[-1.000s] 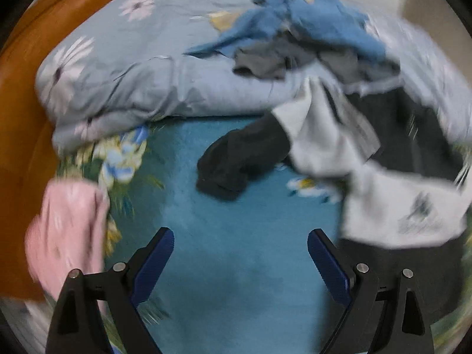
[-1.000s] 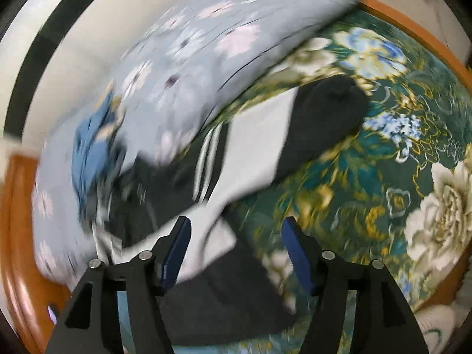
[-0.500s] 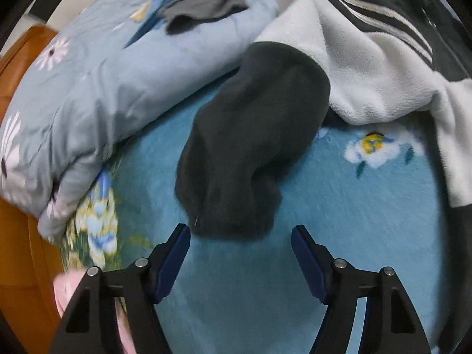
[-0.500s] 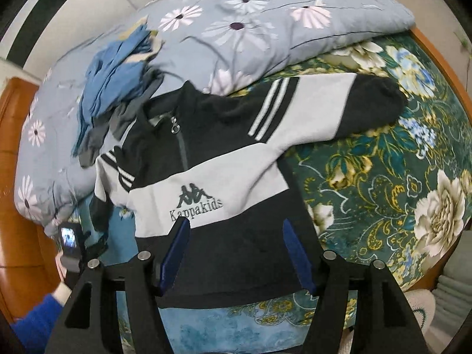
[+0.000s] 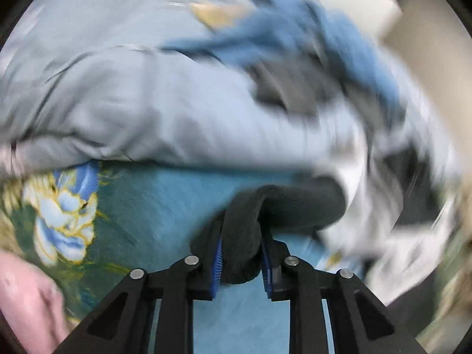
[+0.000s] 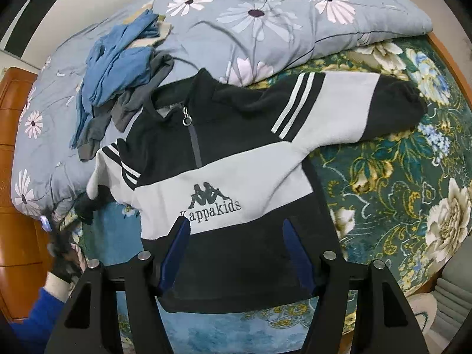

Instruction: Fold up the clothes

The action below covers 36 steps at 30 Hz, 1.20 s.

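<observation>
The black-and-white sweatshirt [image 6: 224, 177] lies front-up on the floral bedspread [image 6: 398, 177], its collar end resting against the grey daisy-print quilt [image 6: 265, 29]. One sleeve extends flat across the bedspread; the other sleeve's dark cuff [image 5: 250, 230] is clamped between the blue pads of the left gripper [image 5: 240, 261], jaws drawn close on the fabric. The right gripper [image 6: 233, 250] hovers over the sweatshirt's lower black band, jaws spread wide, holding nothing. A loose pile of blue and grey garments [image 6: 118, 67] sits on the quilt just beside the collar. No containers are visible. The left wrist view is heavily blurred (the sweatshirt body reads only as smeared light and dark patches). A pink cloth [image 5: 26, 301] is cut off at that view's lower edge. A blue sleeve [image 6: 35, 321] shows at the right view's corner.
</observation>
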### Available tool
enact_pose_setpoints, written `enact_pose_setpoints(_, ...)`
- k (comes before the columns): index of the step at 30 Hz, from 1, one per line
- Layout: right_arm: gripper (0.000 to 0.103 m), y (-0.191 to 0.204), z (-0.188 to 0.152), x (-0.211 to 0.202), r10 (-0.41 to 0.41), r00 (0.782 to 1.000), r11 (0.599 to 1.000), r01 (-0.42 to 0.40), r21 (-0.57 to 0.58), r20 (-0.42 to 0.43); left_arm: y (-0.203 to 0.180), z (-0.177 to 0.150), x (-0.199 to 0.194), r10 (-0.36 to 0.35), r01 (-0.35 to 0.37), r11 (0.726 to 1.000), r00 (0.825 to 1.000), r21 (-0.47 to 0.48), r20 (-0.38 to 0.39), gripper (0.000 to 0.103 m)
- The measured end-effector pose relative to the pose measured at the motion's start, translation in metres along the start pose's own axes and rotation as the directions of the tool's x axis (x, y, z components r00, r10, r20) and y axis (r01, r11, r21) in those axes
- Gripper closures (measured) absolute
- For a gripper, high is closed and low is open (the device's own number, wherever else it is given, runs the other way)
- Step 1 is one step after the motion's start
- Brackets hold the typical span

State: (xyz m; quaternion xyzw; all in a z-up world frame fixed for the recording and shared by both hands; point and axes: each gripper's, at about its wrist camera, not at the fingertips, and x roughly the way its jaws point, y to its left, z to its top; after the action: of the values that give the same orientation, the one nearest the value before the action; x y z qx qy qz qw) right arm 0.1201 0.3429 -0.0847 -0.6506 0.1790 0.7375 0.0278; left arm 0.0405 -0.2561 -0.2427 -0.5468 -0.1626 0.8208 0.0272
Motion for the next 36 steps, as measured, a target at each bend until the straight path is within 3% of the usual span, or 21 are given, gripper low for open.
enact_pose_setpoints(2, 0.036, 0.003, 0.000, 0.006, 0.005, 1.000, 1.000, -0.005, -0.001, -0.015, 0.027, 0.019, -0.013, -0.052, 0.057, 0.990, 0.998, -0.132, 0.041, 0.083)
enact_pose_setpoints(4, 0.036, 0.006, 0.000, 0.013, 0.010, 1.000, 1.000, -0.010, -0.001, -0.029, 0.053, 0.033, -0.011, -0.062, 0.069, 0.962, 0.998, -0.262, 0.033, 0.084)
enact_pose_setpoints(8, 0.036, 0.011, 0.001, 0.022, 0.020, 0.999, 1.000, -0.020, -0.001, -0.047, 0.101, 0.039, 0.010, 0.036, -0.057, 0.914, 0.998, -0.402, -0.061, 0.084)
enact_pose_setpoints(9, 0.036, 0.012, 0.003, 0.024, 0.023, 0.999, 1.000, -0.023, 0.000, -0.049, 0.112, 0.037, 0.015, 0.070, -0.103, 0.896, 0.993, -0.432, -0.090, 0.089)
enact_pose_setpoints(10, 0.036, 0.013, 0.004, 0.025, 0.025, 0.998, 1.000, -0.025, 0.000, -0.050, 0.124, 0.035, 0.020, 0.104, -0.148, 0.875, 0.987, -0.461, -0.119, 0.103)
enact_pose_setpoints(11, 0.036, 0.013, 0.005, 0.026, 0.027, 0.998, 1.000, -0.027, 0.000, -0.050, 0.134, 0.033, 0.022, 0.138, -0.189, 0.856, 0.980, -0.481, -0.140, 0.103)
enact_pose_setpoints(14, 0.036, 0.015, 0.009, 0.029, 0.031, 0.998, 1.000, -0.031, -0.001, -0.053, 0.153, 0.032, 0.013, 0.215, -0.242, 0.845, 0.970, -0.476, -0.111, 0.102)
enact_pose_setpoints(15, 0.036, 0.015, 0.010, 0.031, 0.035, 0.998, 0.999, -0.035, -0.001, -0.057, 0.156, 0.031, 0.010, 0.198, -0.224, 0.846, 0.975, -0.485, -0.104, 0.101)
enact_pose_setpoints(17, 0.036, 0.015, 0.011, 0.037, 0.035, 0.997, 0.999, -0.035, 0.002, -0.063, 0.156, 0.026, 0.008, 0.137, -0.158, 0.850, 0.987, -0.502, -0.079, 0.092)
enact_pose_setpoints(19, 0.036, 0.014, 0.010, 0.043, 0.048, 0.996, 0.999, -0.047, 0.024, -0.071, 0.149, 0.016, 0.007, 0.101, -0.118, 0.858, 0.993, -0.500, -0.062, 0.057)
enact_pose_setpoints(22, 0.036, 0.015, 0.008, 0.051, 0.064, 0.995, 0.997, -0.060, 0.043, -0.082, 0.136, -0.007, 0.014, 0.029, -0.046, 0.849, 0.999, -0.527, -0.041, 0.036)
enact_pose_setpoints(24, 0.036, 0.017, 0.006, 0.055, 0.068, 0.994, 0.997, -0.065, 0.040, -0.091, 0.130, -0.030, 0.024, 0.019, -0.049, 0.811, 0.998, -0.583, -0.058, 0.033)
enact_pose_setpoints(28, 0.036, 0.017, 0.003, 0.057, 0.071, 0.993, 0.997, -0.068, 0.037, -0.097, 0.126, -0.075, 0.047, 0.006, -0.061, 0.701, 0.997, -0.711, -0.080, 0.035)
enact_pose_setpoints(32, 0.036, 0.013, 0.004, 0.054, 0.067, 0.994, 0.997, -0.064, 0.041, -0.088, 0.127, -0.086, 0.050, 0.049, -0.023, 0.602, 0.999, -0.798, 0.007, 0.035)
enact_pose_setpoints(33, 0.036, 0.011, 0.005, 0.053, 0.067, 0.994, 0.997, -0.063, 0.042, -0.086, 0.128, -0.086, 0.050, 0.056, -0.019, 0.580, 0.998, -0.814, 0.017, 0.040)
enact_pose_setpoints(34, 0.036, 0.009, 0.005, 0.052, 0.068, 0.994, 0.997, -0.064, 0.047, -0.081, 0.127, -0.085, 0.050, 0.070, -0.025, 0.577, 0.997, -0.816, 0.019, 0.065)
enact_pose_setpoints(35, 0.036, 0.007, 0.005, 0.051, 0.071, 0.994, 0.996, -0.067, 0.055, -0.078, 0.125, -0.082, 0.050, 0.084, -0.037, 0.584, 0.996, -0.811, 0.015, 0.076)
enact_pose_setpoints(36, 0.036, 0.005, 0.005, 0.051, 0.072, 0.994, 0.996, -0.067, 0.062, -0.077, 0.123, -0.079, 0.050, 0.085, -0.039, 0.593, 0.996, -0.804, 0.014, 0.079)
